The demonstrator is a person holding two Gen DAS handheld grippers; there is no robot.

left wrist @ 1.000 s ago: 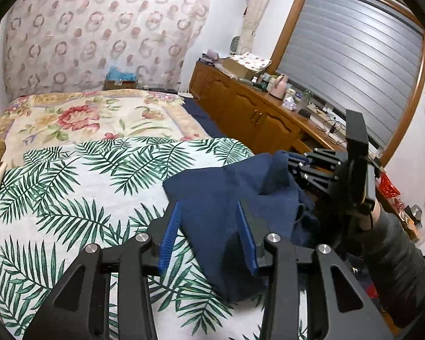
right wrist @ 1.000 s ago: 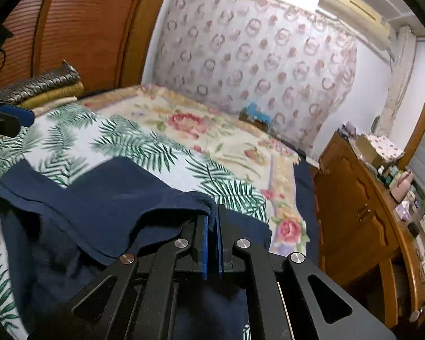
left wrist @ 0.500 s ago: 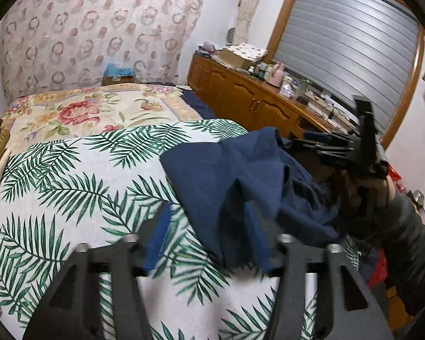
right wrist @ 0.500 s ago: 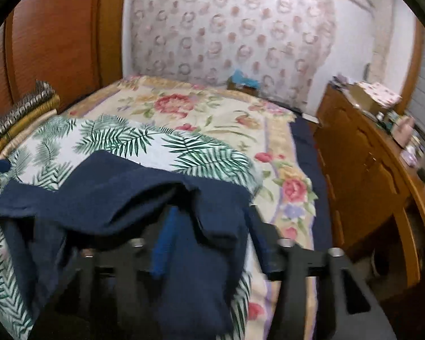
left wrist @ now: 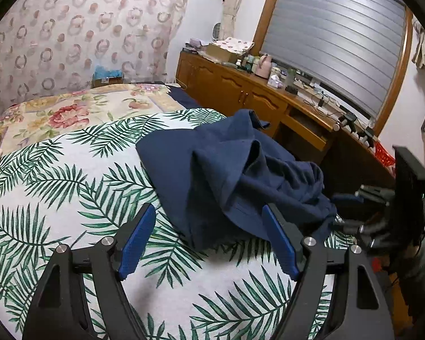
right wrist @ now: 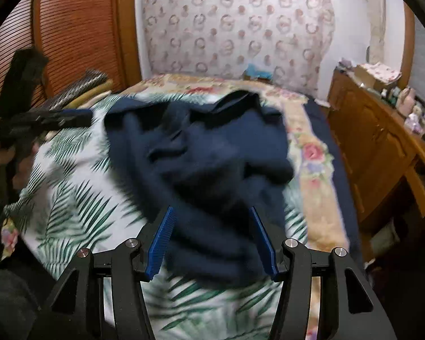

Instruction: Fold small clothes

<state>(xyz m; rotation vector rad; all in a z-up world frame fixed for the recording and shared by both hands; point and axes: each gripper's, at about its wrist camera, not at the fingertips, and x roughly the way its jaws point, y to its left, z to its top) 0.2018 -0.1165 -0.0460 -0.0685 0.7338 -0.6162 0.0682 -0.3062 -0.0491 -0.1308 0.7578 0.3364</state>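
Counting one navy garment (left wrist: 235,175) crumpled on the palm-print bed cover (left wrist: 70,187) and two claws, I hold my left claw (left wrist: 209,240) and my right claw (right wrist: 212,240) both spread wide with nothing between their pads. A second ago my right claw was pinched on the cloth's edge; now it has let go. The right wrist view is motion-blurred, so the garment's folds are hard to read there.
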